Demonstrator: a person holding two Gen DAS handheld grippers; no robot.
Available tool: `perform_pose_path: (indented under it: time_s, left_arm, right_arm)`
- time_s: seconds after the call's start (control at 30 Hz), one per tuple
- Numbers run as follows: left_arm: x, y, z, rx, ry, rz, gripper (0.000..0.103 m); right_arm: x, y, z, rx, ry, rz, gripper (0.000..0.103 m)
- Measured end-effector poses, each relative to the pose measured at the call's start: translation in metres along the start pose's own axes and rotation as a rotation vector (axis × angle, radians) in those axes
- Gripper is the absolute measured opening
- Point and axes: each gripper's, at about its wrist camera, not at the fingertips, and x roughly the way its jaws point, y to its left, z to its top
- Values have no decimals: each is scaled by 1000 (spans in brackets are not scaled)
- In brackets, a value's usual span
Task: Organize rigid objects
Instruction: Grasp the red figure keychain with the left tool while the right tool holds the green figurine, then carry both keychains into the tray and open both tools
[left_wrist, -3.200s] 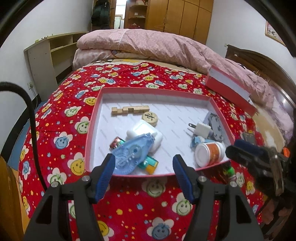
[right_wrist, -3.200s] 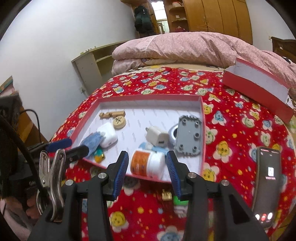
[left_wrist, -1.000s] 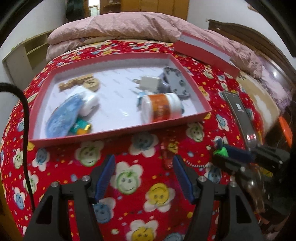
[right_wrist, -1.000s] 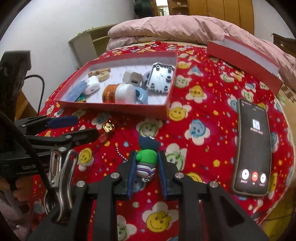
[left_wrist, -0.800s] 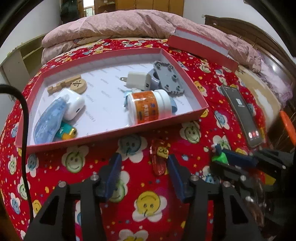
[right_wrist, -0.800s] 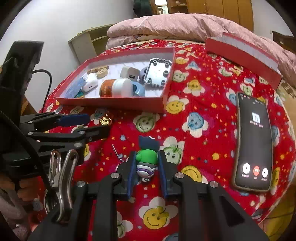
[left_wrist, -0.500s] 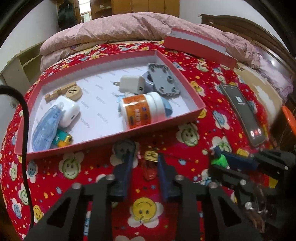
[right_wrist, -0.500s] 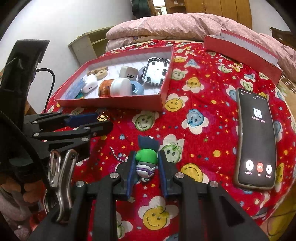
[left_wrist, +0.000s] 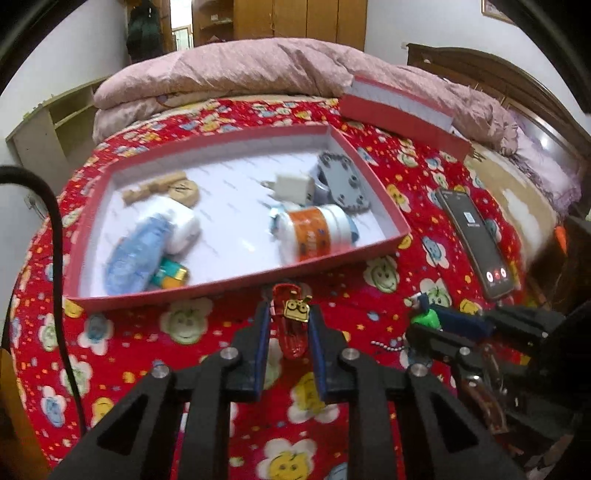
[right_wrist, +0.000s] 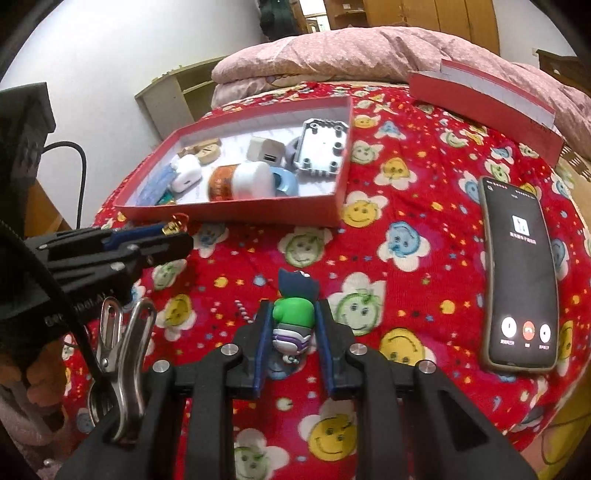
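My left gripper (left_wrist: 288, 314) is shut on a red hair clip (left_wrist: 290, 325) with a gold charm, held just in front of the near wall of the red tray (left_wrist: 236, 282). My right gripper (right_wrist: 293, 317) is shut on a green toy figure (right_wrist: 293, 314) with a bead chain, above the red bedspread. The tray (right_wrist: 236, 212) holds an orange-labelled bottle (left_wrist: 314, 236), a white charger (left_wrist: 295, 186), a grey plate (left_wrist: 345, 181), a blue tape dispenser (left_wrist: 136, 254) and wooden pieces (left_wrist: 166, 188). The left gripper also shows in the right wrist view (right_wrist: 173, 236).
A black phone (right_wrist: 521, 273) lies screen up on the bedspread to the right. The red tray lid (right_wrist: 484, 96) leans near the pink duvet (left_wrist: 258, 70) at the back. A black cable (left_wrist: 55, 240) hangs at the left. The bed edge drops off close below.
My left gripper moved in on the red hair clip and closed on it; it now holds the clip raised. My right gripper stays shut on the green figure.
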Motion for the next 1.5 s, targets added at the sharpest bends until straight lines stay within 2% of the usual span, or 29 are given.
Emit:
perform_pose_path:
  time_s: [0.3,0.53,0.83,1.5]
  left_arm:
    - [-18,35,14,-69,-37,19,21]
    - [-19,50,18,-103,-44,26,21]
    - [-22,66,37,-115,-67,54,21]
    - [17,104,75,-152,-53,67,21]
  right_arm:
    - [-9,23,26,-28,-45,15,24]
    - [-8,48,49,-37,-74,55,24]
    - [-5,57,84,-46,-108,56,24]
    - [32,53,143,-41,-107,40,24]
